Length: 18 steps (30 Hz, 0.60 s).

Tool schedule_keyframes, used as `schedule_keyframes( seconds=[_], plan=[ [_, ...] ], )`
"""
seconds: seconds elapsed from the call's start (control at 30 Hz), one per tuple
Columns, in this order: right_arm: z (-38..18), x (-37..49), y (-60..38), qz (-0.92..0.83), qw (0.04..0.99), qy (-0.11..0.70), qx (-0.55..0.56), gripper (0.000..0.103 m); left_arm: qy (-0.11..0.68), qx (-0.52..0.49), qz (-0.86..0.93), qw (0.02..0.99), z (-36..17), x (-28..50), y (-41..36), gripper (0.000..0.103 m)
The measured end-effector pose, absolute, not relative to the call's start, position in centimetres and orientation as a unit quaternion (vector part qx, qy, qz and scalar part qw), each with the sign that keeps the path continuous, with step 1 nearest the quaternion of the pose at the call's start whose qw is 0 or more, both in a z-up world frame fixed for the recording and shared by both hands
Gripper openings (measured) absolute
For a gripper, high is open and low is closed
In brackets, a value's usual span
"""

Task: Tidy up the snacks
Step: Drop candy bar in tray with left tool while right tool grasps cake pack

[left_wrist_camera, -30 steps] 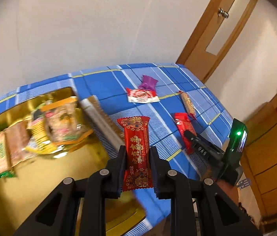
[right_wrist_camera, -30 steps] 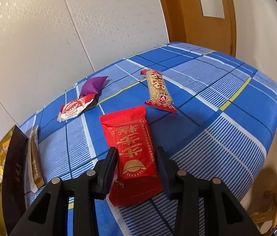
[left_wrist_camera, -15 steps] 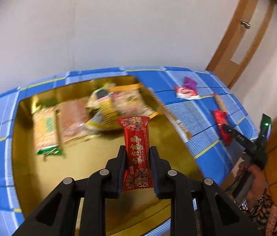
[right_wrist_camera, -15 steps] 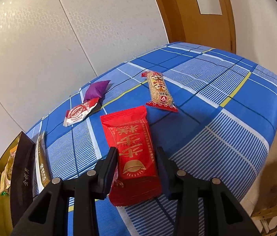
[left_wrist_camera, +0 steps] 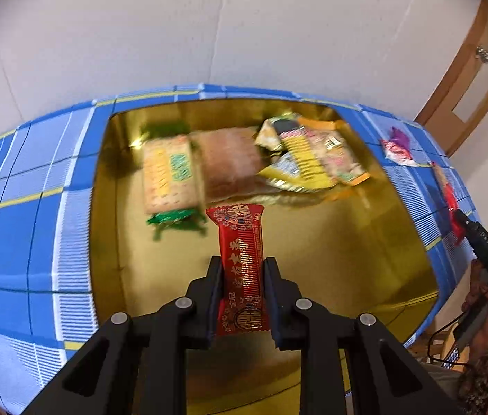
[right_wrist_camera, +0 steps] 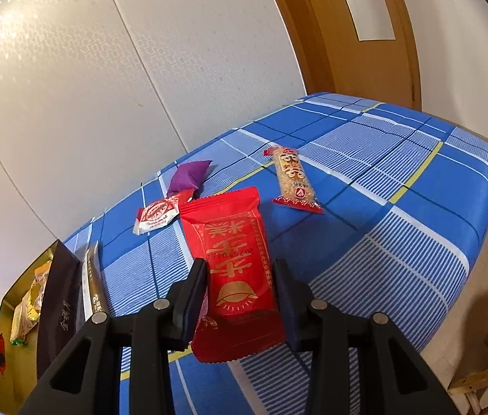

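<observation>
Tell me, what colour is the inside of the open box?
Shiny gold; the open box shows best in the left wrist view.

Shiny gold box point(left_wrist_camera: 399, 228), glossy red foil wrapper point(left_wrist_camera: 242, 259), woven checked cloth point(right_wrist_camera: 399, 214), matt black fingers point(left_wrist_camera: 214, 287)

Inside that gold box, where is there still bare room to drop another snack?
The near half of the gold box is bare, from the green-ended packet and yellow wrappers down to its front rim. The far half is crowded with packets. The left gripper holds a red bar over the bare part.
</observation>
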State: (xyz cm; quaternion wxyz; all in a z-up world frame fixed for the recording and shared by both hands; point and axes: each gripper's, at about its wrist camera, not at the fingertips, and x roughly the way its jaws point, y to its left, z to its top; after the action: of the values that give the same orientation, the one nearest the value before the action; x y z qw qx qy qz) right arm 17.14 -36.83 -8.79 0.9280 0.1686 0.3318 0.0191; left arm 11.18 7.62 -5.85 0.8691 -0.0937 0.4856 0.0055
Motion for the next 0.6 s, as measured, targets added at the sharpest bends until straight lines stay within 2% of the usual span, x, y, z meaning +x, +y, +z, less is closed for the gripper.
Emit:
schedule_keyframes(
  seconds=[0.3, 0.5, 0.6],
  plan=[
    [-8.8, 17.0, -36.4, 0.023, 0.93, 0.329, 0.164, 0.039, 0.494, -0.097, 0.046, 0.863, -7.4, 10.6, 10.6, 0.024],
    [-8.4, 16.7, -35.8, 0.031, 0.933, 0.321, 0.159, 0.039, 0.485, -0.045, 0.083, 0.869, -7.2, 11.1, 10.3, 0.025],
    [-8.2, 16.5, -35.6, 0.035, 0.935, 0.317, 0.158, 0.039, 0.476, -0.004, 0.108, 0.873, -7.3, 11.4, 9.7, 0.03]
  ],
)
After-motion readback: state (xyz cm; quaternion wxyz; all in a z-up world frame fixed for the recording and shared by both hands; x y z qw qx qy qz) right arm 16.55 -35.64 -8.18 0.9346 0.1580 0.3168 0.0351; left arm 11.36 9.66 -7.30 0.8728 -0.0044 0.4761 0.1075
